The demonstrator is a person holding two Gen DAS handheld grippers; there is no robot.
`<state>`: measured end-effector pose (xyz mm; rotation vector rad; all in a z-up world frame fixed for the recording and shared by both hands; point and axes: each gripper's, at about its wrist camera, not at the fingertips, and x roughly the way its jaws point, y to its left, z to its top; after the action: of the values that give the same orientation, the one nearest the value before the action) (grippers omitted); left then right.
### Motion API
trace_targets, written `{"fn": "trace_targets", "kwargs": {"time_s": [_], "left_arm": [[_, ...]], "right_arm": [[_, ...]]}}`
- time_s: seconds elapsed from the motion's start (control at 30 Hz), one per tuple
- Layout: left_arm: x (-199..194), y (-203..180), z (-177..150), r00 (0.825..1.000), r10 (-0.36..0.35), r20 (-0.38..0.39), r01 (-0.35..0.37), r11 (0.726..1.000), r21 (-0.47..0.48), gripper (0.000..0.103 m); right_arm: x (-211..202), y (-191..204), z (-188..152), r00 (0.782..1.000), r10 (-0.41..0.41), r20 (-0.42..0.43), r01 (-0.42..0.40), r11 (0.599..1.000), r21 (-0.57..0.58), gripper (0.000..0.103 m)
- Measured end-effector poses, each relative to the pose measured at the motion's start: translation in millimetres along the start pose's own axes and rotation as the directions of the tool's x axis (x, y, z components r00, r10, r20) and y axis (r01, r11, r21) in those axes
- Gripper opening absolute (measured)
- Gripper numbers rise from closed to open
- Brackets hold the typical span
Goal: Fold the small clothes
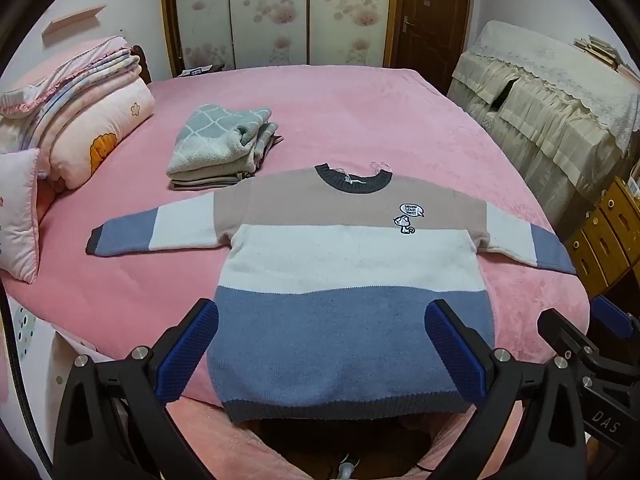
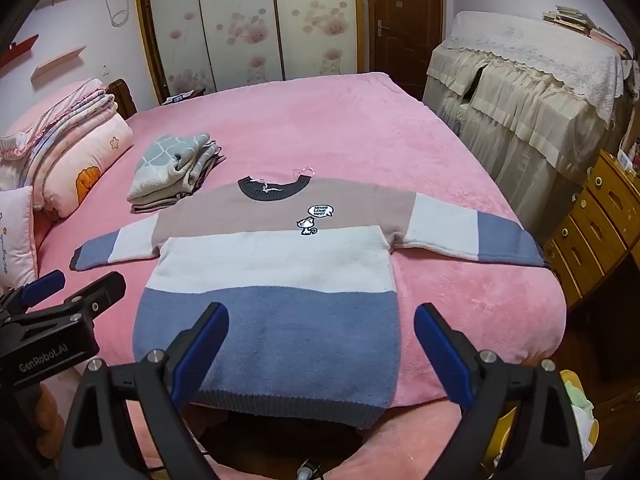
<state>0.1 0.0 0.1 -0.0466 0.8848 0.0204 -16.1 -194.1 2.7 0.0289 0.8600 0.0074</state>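
Pink plush bedspread (image 1: 360, 112) covers a bed where a child's colour-block knit sweater (image 1: 344, 264) lies flat and face up, both sleeves stretched out to the sides, its dark grey ribbed hem at the near edge of the mattress and its dark collar pointing toward the far wall. Bands of dusty beige, white and blue run across the body and repeat along each sleeve. A white embroidered patch (image 2: 315, 220) on the chest shows a small cartoon animal under a speech bubble reading "NEVER LOVE ME!!!".

The left gripper (image 1: 322, 354) hovers over the blue band near the hem with its blue-padded fingers spread wide and nothing between them. The right gripper (image 2: 322, 354) hangs over the same end of the sweater, likewise spread wide and empty. In the right wrist view the left gripper's black body appears at the lower left, printed "GenRobot.AI"; in the left wrist view the right gripper's body shows the letters "DAS" at the lower right.

Beyond the sweater's left sleeve sits a stack of folded clothes (image 1: 222, 148), topped by a grey-green piece with a white lattice pattern. Folded quilts (image 1: 80, 120) and a pink cushion (image 1: 18, 212) are piled at the head of the bed. A floral sliding wardrobe (image 2: 248, 20), a brown door (image 2: 404, 12), lace-draped furniture (image 2: 520, 92) and a wooden chest of drawers (image 2: 596, 224) line the room.
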Motion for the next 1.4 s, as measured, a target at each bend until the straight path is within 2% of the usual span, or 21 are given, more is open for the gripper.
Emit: {"fn": "trace_targets", "kwargs": {"time_s": [0.27, 0.73, 1.4], "left_arm": [[10.9, 0.1, 1.6, 1.0, -0.015, -0.008, 0.015, 1.0, -0.003, 0.102], [9.1, -12.3, 4.0, 0.999, -0.019, 0.03, 0.017, 0.999, 0.045, 0.102], [9.7, -7.1, 11.8, 0.999, -0.016, 0.033, 0.015, 1.0, 0.016, 0.102]], "right_arm": [[5.7, 2.5, -0.3, 1.0, 0.004, 0.002, -0.004, 1.0, 0.004, 0.095], [16.1, 0.0, 4.0, 1.0, 0.017, -0.016, -0.017, 1.0, 0.01, 0.095], [20.0, 0.7, 14.1, 0.999, 0.031, -0.019, -0.031, 0.999, 0.01, 0.095]]}}
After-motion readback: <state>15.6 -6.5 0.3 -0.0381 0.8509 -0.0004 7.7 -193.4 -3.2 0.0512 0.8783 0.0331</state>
